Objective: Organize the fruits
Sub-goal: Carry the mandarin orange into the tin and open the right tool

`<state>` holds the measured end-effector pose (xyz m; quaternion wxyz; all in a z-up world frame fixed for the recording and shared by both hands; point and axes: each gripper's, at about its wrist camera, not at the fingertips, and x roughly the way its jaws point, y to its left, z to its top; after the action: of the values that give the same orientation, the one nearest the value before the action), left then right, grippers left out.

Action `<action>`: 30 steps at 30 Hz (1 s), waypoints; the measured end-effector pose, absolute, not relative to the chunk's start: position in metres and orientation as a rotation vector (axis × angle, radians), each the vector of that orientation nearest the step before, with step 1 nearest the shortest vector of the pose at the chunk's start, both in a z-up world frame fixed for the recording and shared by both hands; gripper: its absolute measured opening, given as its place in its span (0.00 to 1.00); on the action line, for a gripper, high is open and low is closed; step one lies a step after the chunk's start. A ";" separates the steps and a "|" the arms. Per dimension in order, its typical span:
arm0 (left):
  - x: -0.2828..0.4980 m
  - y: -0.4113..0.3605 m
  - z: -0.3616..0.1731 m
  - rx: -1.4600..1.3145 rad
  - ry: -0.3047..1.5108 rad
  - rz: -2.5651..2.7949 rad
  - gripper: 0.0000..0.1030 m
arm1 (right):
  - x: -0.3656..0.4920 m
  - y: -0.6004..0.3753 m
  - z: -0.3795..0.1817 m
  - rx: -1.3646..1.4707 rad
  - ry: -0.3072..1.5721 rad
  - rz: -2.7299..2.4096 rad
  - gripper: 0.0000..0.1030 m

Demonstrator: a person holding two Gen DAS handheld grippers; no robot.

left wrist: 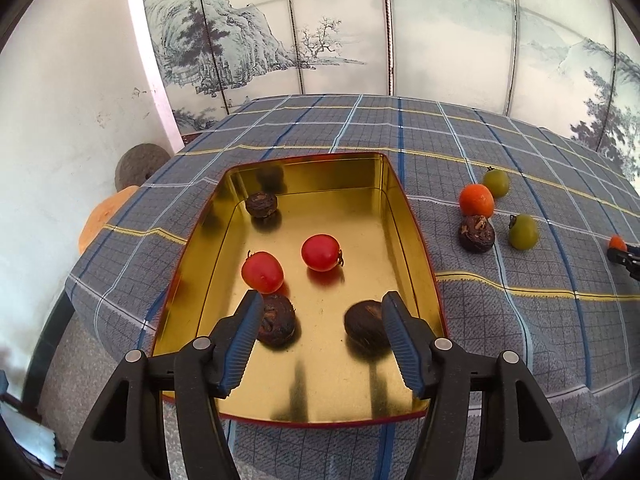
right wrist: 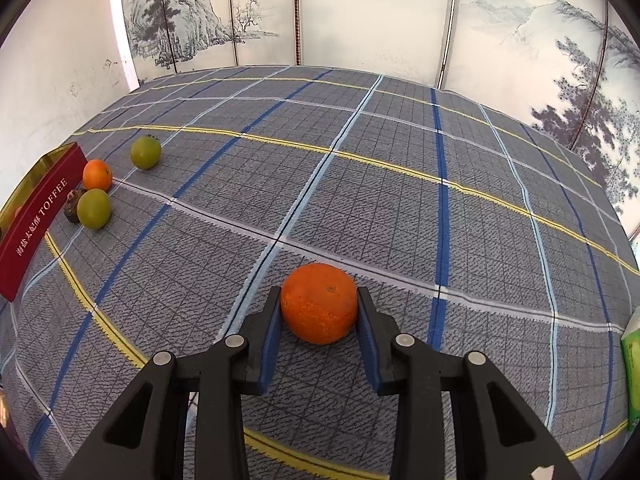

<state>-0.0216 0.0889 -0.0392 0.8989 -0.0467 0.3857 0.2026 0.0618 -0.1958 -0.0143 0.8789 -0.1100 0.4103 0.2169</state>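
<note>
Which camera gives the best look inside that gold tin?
The left wrist view. It looks down into the gold tin, showing two red tomatoes and three dark brown fruits on its floor. The right wrist view catches only the tin's red outer side with TOFFEE lettering at the left edge, nothing clear of its contents.

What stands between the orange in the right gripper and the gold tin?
A cluster near the tin: a second orange, two green fruits and a dark one. The held orange must pass them.
</note>
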 end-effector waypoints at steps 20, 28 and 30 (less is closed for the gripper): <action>-0.078 0.129 -0.024 -0.134 0.734 0.530 0.64 | -0.065 -0.003 0.053 -0.218 0.777 1.084 0.31; -0.095 0.158 -0.029 -0.216 0.741 0.583 0.65 | -0.089 0.073 0.043 -0.317 0.803 1.217 0.31; -0.098 0.164 -0.031 -0.229 0.747 0.590 0.65 | -0.092 0.088 0.040 -0.337 0.807 1.234 0.31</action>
<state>-0.0980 0.1637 -0.0311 0.8825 -0.1099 0.3590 0.2834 -0.0920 0.0878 0.0403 0.7273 -0.1528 0.3663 0.5599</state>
